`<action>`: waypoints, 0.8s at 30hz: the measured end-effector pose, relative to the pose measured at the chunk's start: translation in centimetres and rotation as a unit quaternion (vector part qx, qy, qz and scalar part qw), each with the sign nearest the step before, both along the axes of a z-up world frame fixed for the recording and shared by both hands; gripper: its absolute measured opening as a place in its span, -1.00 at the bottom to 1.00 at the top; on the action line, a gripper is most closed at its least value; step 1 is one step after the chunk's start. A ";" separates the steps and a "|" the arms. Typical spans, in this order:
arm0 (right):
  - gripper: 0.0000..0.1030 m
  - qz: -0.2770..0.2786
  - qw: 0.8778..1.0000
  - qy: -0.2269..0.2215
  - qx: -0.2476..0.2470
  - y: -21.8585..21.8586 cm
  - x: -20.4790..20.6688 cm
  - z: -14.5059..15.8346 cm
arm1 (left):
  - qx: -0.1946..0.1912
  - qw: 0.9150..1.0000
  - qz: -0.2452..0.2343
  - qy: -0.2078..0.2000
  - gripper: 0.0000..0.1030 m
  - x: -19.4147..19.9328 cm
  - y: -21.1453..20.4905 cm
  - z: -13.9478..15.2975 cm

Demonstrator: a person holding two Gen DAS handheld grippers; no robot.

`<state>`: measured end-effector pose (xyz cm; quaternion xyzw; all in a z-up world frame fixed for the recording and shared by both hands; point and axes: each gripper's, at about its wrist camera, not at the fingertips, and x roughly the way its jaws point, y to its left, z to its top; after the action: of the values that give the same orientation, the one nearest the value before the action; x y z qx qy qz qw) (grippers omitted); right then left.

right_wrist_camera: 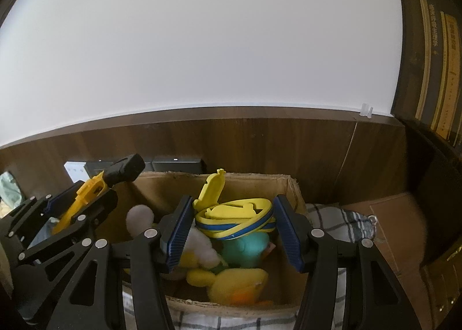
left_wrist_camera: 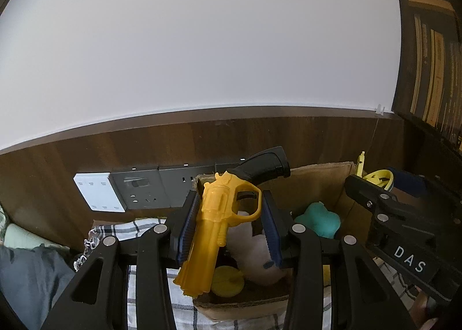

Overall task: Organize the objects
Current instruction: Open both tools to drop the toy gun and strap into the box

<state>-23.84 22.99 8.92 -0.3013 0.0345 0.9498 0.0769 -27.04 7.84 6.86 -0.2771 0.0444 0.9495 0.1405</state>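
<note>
My left gripper (left_wrist_camera: 229, 223) is shut on a yellow toy gun (left_wrist_camera: 213, 229) with a black grip, held barrel-down over the left part of a cardboard box (left_wrist_camera: 317, 182). The gun also shows in the right wrist view (right_wrist_camera: 86, 197), with the left gripper (right_wrist_camera: 66, 214) around it. My right gripper (right_wrist_camera: 232, 231) holds a yellow and blue ring toy (right_wrist_camera: 235, 220) between its pads over the box (right_wrist_camera: 294, 194). Inside the box lie a teal plush (right_wrist_camera: 245, 249), a yellow duck plush (right_wrist_camera: 231, 283) and a white plush (right_wrist_camera: 199, 246).
The box stands on a checked cloth (right_wrist_camera: 332, 217) against a wood-panelled wall (right_wrist_camera: 260, 142) with sockets (left_wrist_camera: 144, 191) and a white switch plate (left_wrist_camera: 98, 191). A flat cardboard piece (right_wrist_camera: 398, 226) lies at the right. Bookshelves (right_wrist_camera: 433, 70) rise at the far right.
</note>
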 end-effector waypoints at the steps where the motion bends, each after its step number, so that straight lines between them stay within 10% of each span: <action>1: 0.12 0.001 1.000 -0.001 0.000 0.0 0.0 0.0 | -0.001 1.000 0.000 -0.002 -0.17 -0.1 0.1 -0.1; 24: 0.81 -0.023 1.000 -0.001 0.002 0.6 2.7 0.8 | -0.025 0.998 0.065 0.002 0.86 2.7 -1.9 0.5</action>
<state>-21.13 23.60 9.70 -0.3015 0.0397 0.9475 0.0989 -24.32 5.90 7.36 -0.2810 0.0505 0.9557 0.0716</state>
